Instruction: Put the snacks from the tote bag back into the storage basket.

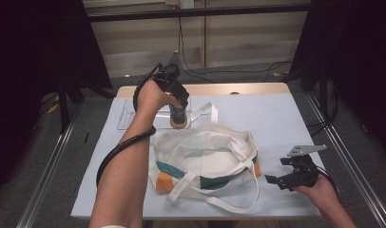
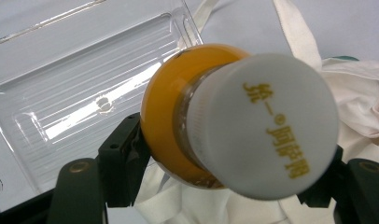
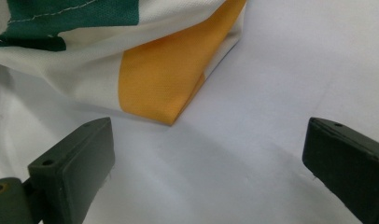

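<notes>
A white cloth tote bag [image 1: 205, 159] with green and orange patches lies open in the middle of the table. My left gripper [image 1: 180, 97] is shut on an orange bottle [image 1: 178, 117] with a white cap [image 2: 262, 123], holding it upright just behind the bag's far rim. The left gripper view looks down on the cap, with both jaws pressed against the bottle's sides. At the right of the bag, low over the table, my right gripper [image 1: 276, 175] stands open. Between its jaws the bag's orange corner [image 3: 171, 79] lies a short way ahead.
A clear plastic tray [image 1: 134, 114] sits at the back left of the table, beside the bottle. The bag's long white straps [image 1: 215, 202] trail toward the front edge. A black cable runs along the left forearm. Bare grey tabletop [image 1: 286, 118] lies right of the bag.
</notes>
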`<action>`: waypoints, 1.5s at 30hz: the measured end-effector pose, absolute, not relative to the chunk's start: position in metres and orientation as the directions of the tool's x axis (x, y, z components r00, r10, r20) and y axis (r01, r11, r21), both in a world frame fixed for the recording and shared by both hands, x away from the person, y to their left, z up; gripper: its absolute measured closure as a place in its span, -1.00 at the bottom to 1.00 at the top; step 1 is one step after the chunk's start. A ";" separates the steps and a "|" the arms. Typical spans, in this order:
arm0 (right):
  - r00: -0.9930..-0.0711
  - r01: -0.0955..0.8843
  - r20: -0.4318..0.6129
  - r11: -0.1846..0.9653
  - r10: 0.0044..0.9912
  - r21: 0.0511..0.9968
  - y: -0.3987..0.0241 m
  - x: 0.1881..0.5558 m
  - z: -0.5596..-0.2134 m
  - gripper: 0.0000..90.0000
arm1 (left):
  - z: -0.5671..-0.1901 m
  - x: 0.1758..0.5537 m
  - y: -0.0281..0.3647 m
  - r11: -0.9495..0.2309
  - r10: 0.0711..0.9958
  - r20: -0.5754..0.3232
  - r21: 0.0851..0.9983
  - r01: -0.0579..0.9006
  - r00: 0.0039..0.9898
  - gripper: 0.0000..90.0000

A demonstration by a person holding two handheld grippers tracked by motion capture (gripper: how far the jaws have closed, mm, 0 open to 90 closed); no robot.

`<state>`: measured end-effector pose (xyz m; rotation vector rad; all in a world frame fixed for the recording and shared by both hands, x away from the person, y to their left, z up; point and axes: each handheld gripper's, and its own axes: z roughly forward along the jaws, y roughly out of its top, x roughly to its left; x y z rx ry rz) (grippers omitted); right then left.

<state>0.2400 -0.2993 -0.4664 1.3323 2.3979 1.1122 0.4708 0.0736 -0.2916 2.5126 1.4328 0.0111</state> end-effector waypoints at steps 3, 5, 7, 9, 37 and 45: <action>-0.581 0.657 0.190 0.318 0.792 0.683 -0.299 0.240 -0.466 -0.95 | -0.294 0.470 0.072 -0.484 0.850 -0.111 0.222 0.846 0.516 -0.32; -0.581 0.657 0.190 0.318 0.792 0.684 -0.299 0.240 -0.466 -0.95 | -0.295 0.470 0.071 -0.488 0.848 -0.108 0.220 0.845 0.518 -0.32; -0.582 0.655 0.188 0.319 0.791 0.685 -0.299 0.240 -0.466 -0.95 | -0.296 0.470 0.070 -0.493 0.847 -0.106 0.207 0.845 0.520 -0.32; -0.582 0.656 0.188 0.319 0.791 0.684 -0.299 0.240 -0.466 -0.95 | -0.298 0.470 0.069 -0.490 0.848 -0.107 0.216 0.844 0.519 -0.32; -0.590 0.653 0.187 0.327 0.785 0.683 -0.298 0.240 -0.466 -0.95 | -0.314 0.468 0.060 -0.506 0.848 -0.081 0.170 0.846 0.524 -0.32; -0.593 0.653 0.186 0.331 0.784 0.681 -0.297 0.240 -0.467 -0.95 | -0.316 0.468 0.058 -0.499 0.853 -0.084 0.164 0.851 0.516 -0.32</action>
